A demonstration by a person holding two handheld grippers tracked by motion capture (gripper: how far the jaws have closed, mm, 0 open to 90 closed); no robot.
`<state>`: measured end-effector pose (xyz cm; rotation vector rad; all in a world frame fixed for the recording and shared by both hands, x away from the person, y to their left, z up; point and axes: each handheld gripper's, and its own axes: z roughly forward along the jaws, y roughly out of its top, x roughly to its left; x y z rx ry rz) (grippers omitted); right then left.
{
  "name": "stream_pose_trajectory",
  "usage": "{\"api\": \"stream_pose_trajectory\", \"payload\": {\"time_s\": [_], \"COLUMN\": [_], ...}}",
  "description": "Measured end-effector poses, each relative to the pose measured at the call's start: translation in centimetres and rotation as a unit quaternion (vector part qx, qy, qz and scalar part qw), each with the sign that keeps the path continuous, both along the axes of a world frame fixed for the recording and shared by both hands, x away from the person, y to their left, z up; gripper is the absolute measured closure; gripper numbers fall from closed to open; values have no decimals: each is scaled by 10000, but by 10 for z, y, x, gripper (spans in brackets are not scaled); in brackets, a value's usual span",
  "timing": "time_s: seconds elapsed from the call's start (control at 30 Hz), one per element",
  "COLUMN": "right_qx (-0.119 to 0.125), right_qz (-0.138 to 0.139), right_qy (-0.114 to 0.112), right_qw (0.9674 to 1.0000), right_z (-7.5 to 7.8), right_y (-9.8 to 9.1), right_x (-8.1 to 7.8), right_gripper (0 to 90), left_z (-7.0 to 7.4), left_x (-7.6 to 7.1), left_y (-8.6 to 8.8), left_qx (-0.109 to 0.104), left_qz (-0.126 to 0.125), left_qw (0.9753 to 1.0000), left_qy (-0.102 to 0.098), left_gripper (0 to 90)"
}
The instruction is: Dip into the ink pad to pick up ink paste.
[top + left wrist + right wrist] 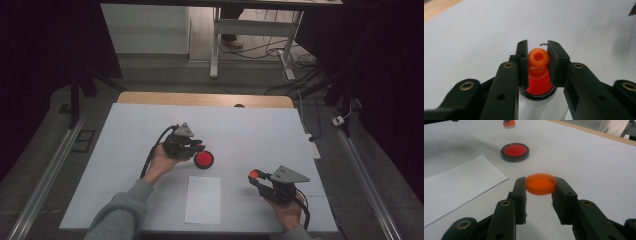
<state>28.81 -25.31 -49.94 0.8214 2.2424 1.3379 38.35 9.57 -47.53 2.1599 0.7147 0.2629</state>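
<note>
White tabletop under dim light. Nearest me, my right gripper (540,186) clamps an orange lid (540,183) by its rim; it looks light, rigid and slick. Farther off, my left gripper (537,58) pinches an orange knobbed stamp (538,58) above the red ink pad (203,159), beyond the paper sheet (203,199).

No text, label, brand, number or sign can be read anywhere in these pictures, also not on the white paper sheet (203,199).
</note>
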Motion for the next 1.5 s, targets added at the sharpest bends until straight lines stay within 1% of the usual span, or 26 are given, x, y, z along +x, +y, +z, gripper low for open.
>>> {"api": "stream_pose_trajectory", "payload": {"time_s": [0.2,0.37,0.53,0.73,0.93,1.07,1.4,1.43,1.5], "right_qx": [-13,-9,-34,-41,-37,-43,-49,-24,-47], "right_qz": [-10,-10,-5,-9,-12,4,-6,-15,-5], "right_qy": [8,3,4,14,16,-1,18,10,19], "right_qw": [10000,10000,10000,10000,10000,10000,10000,10000,10000], "right_z": [0,-1,-1,-2,-2,-1,-2,-2,-1], "right_y": [-1,0,0,-1,-1,0,-1,-1,-1], "right_x": [0,-1,-1,0,0,-1,0,0,0], "right_gripper": [645,645,645,645,645,645,645,645,645], "left_z": [-5,-14,-20,-28,-31,-32,-36,-37,-37], "left_x": [4,8,10,14,15,15,16,16,16], "left_y": [-3,-11,-17,-18,-19,-18,-19,-20,-20], "left_qx": [65,138,225,268,321,302,385,386,380], "left_qz": [-15,-85,-133,-89,-85,-44,-61,-63,-63], "left_qw": [10000,9998,9996,9994,9993,9993,9989,9989,9989], "left_qy": [1,106,98,193,198,215,247,256,263], "left_gripper": [725,725,725,726,726,726,726,726,726]}}
